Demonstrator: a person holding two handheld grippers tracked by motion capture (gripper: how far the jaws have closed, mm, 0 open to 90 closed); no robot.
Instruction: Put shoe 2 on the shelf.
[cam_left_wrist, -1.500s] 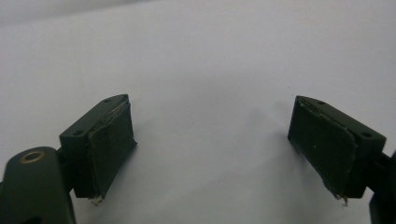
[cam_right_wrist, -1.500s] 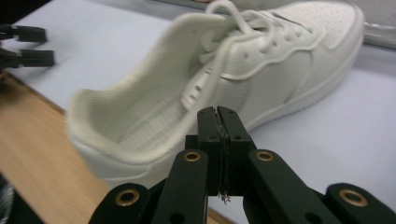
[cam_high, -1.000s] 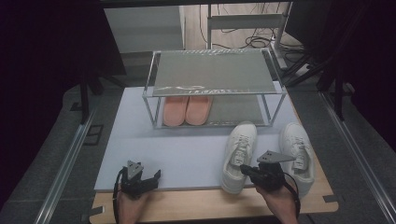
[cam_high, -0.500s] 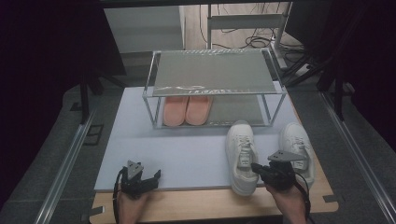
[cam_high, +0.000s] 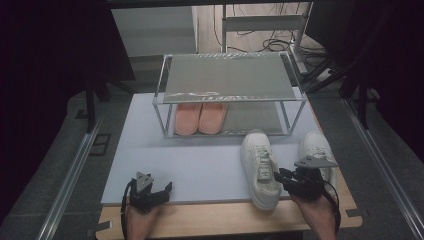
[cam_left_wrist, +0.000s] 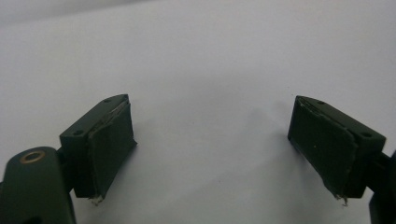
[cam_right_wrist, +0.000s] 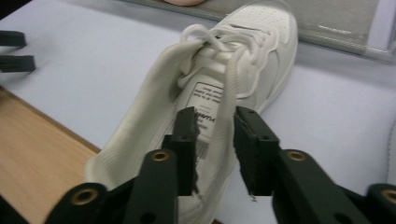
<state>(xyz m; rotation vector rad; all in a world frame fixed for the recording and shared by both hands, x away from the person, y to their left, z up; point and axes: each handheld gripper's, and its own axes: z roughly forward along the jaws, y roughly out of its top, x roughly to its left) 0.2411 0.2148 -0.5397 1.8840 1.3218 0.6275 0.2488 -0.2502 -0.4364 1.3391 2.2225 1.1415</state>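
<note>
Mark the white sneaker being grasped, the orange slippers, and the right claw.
white sneaker (cam_right_wrist: 261, 42): right gripper view, toe cap.
orange slippers (cam_high: 200, 117): high view, where the pair meets.
right claw (cam_right_wrist: 214, 149): right gripper view, between its fingertips.

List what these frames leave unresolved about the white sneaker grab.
- Right gripper: its jaws straddle the side wall of the white lace-up sneaker, but the gripper view does not settle whether the pads press it.
- Tongue label print: too blurred to read.
- Second white sneaker: heel hidden behind the gripper in the high view.
- Pair of orange slippers: toes hidden under the metal rack's top shelf.
</note>
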